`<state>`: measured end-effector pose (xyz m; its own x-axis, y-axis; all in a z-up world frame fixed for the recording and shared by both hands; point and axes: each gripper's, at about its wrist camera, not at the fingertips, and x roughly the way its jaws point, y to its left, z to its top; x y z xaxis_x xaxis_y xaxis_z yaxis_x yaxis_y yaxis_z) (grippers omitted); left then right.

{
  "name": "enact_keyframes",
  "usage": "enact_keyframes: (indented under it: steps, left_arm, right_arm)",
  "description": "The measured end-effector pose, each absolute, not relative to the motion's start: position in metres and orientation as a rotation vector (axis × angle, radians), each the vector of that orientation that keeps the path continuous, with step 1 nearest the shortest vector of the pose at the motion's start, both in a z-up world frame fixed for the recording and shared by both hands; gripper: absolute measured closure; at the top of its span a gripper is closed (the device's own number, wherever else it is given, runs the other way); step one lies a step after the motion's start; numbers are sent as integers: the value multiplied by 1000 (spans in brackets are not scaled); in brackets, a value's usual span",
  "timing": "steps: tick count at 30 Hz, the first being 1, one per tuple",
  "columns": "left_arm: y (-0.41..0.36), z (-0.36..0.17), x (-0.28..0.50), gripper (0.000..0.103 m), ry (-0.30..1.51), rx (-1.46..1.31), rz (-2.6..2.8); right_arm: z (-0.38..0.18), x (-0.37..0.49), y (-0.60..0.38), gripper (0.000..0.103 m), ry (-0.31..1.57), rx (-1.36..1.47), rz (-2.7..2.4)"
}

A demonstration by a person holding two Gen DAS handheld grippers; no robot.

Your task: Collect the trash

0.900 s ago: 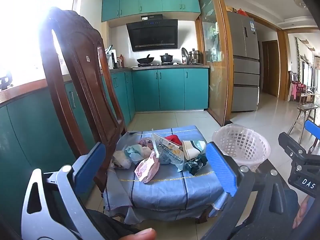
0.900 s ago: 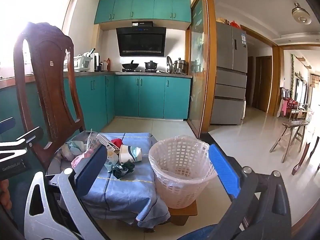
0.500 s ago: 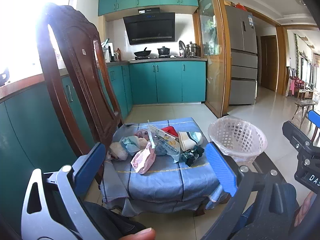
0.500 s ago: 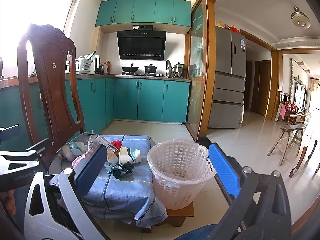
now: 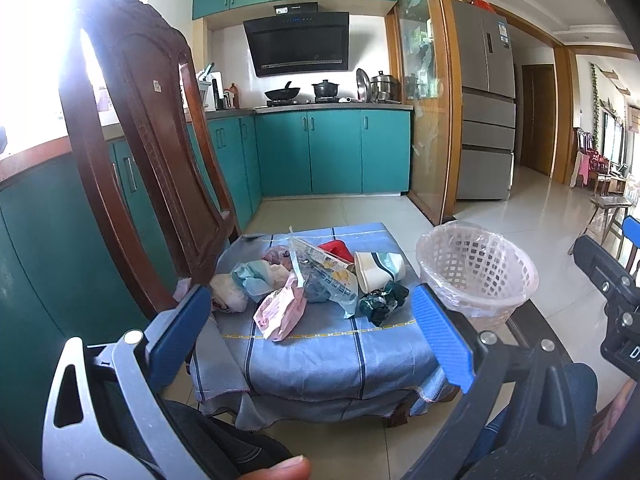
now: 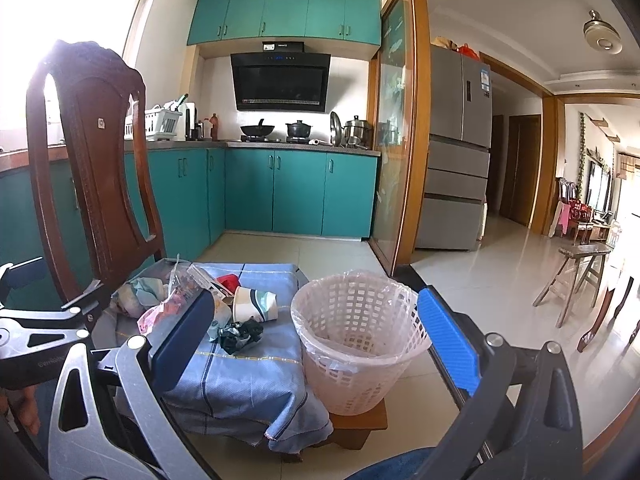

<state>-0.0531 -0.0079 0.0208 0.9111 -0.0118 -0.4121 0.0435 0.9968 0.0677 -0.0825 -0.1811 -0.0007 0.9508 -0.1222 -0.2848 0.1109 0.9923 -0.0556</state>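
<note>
grey-framed hand-held gripper [image 5: 310, 336] with blue pads [image 5: 442, 338].

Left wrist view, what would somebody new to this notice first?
Probably the heap of trash piled mid-cloth on the blue cloth-covered low table. Just right of it stands a white lattice basket with a liner. A tall dark wooden chair back looms at the left.

We look forward and slightly down along each pair of tongs toward the teal kitchen. Our left view sits near the cloth-covered table [image 5: 320, 356]; our right view stands further right, facing the basket [image 6: 356, 340]. Both share table, basket and chair [image 5: 152, 152].
</note>
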Motion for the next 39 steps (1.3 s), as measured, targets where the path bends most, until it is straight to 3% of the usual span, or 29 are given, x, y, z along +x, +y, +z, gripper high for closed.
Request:
enact_keyframes:
  steps: [35, 39]
  left_arm:
    - [-7, 20, -57, 3, 409, 87, -7]
    - [-9, 14, -49, 3, 430, 96, 7]
  right_arm:
    - [-2, -89, -185, 3, 211, -2, -102]
    - [-9, -75, -187, 3, 284, 30, -46]
